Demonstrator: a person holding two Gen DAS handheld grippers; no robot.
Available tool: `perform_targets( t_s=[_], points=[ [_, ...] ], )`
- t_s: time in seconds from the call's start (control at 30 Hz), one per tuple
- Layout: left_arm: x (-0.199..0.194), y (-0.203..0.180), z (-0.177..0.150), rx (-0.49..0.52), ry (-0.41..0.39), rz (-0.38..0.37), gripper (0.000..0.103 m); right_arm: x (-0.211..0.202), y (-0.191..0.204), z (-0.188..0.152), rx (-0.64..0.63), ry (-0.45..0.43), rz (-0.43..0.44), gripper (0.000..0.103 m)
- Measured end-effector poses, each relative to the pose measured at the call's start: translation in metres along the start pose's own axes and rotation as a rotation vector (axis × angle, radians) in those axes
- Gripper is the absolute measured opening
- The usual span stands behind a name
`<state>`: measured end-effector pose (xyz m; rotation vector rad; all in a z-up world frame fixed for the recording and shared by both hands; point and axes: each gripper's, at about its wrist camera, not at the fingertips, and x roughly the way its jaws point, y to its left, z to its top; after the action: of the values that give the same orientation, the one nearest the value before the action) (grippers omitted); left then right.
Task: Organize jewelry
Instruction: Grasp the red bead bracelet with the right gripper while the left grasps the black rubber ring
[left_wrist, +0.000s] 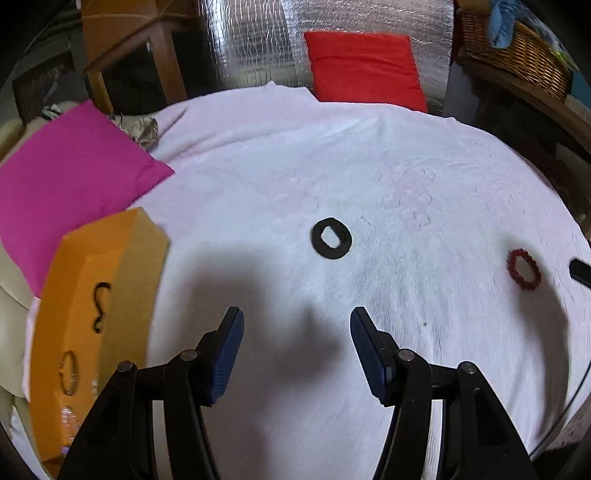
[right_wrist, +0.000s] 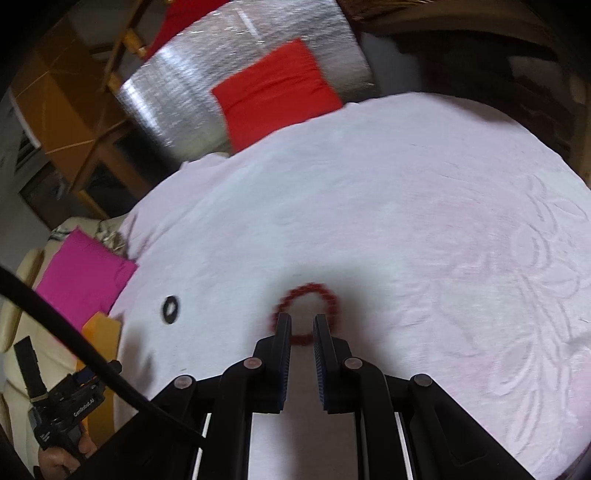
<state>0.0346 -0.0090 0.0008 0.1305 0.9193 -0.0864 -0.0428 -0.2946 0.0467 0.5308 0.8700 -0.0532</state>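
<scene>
A black ring-shaped band (left_wrist: 331, 239) lies on the white cloth ahead of my left gripper (left_wrist: 296, 320), which is open and empty above the cloth. A red beaded bracelet (left_wrist: 523, 269) lies to the right. An orange box (left_wrist: 88, 291) at the left holds a black curled piece (left_wrist: 100, 306) and a bead bracelet (left_wrist: 69, 373). In the right wrist view my right gripper (right_wrist: 302, 322) is narrowly open, with its fingertips over the near edge of the red bracelet (right_wrist: 306, 291). The black band (right_wrist: 170, 309) and the box (right_wrist: 103, 328) lie to its left.
A magenta cushion (left_wrist: 74, 177) lies at the left of the cloth and a red cushion (left_wrist: 365, 68) at the back against a silver foil sheet (left_wrist: 251, 40). A wicker basket (left_wrist: 517, 48) stands at the back right. The cloth-covered round surface (left_wrist: 406, 155) drops off at the right.
</scene>
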Motion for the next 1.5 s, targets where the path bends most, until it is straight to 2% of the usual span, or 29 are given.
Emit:
perform_targets(
  t_s=[0.2,0.37,0.6,0.7,0.97,1.03,1.07,1.17,1.23,1.3,1.33,1.5],
  points=[
    [0.031,-0.015,0.009,0.003,0.027,-0.017,0.061,0.014,-0.028,0.007,0.06,0.038,-0.053,0.014],
    [0.052,-0.01,0.018,-0.021,0.041,-0.04,0.061,0.033,-0.015,0.014,0.02,0.065,-0.053,0.014],
    [0.076,-0.003,0.034,-0.021,0.069,-0.097,0.061,0.071,0.006,0.014,-0.079,0.13,-0.125,0.014],
    [0.084,-0.001,0.043,-0.022,0.074,-0.128,0.061,0.076,0.014,0.009,-0.149,0.108,-0.176,0.015],
    [0.11,0.011,0.061,-0.105,0.089,-0.193,0.06,0.081,0.028,0.004,-0.287,0.059,-0.246,0.013],
    [0.114,0.013,0.063,-0.127,0.084,-0.201,0.057,0.082,0.028,0.004,-0.29,0.057,-0.248,0.013],
    [0.116,0.013,0.063,-0.131,0.082,-0.199,0.05,0.083,0.028,0.007,-0.288,0.059,-0.248,0.013],
    [0.12,0.007,0.063,-0.098,0.076,-0.175,0.042,0.084,0.029,0.008,-0.28,0.061,-0.249,0.013],
    [0.122,0.002,0.063,-0.075,0.076,-0.178,0.032,0.083,0.028,0.008,-0.276,0.061,-0.248,0.013],
    [0.124,0.003,0.061,-0.059,0.071,-0.151,0.017,0.086,0.031,0.009,-0.27,0.062,-0.248,0.013],
    [0.123,0.003,0.061,-0.057,0.07,-0.153,0.013,0.085,0.031,0.009,-0.269,0.06,-0.249,0.013],
    [0.116,0.001,0.059,-0.044,0.071,-0.159,0.009,0.083,0.033,0.009,-0.267,0.051,-0.229,0.011]
  ],
)
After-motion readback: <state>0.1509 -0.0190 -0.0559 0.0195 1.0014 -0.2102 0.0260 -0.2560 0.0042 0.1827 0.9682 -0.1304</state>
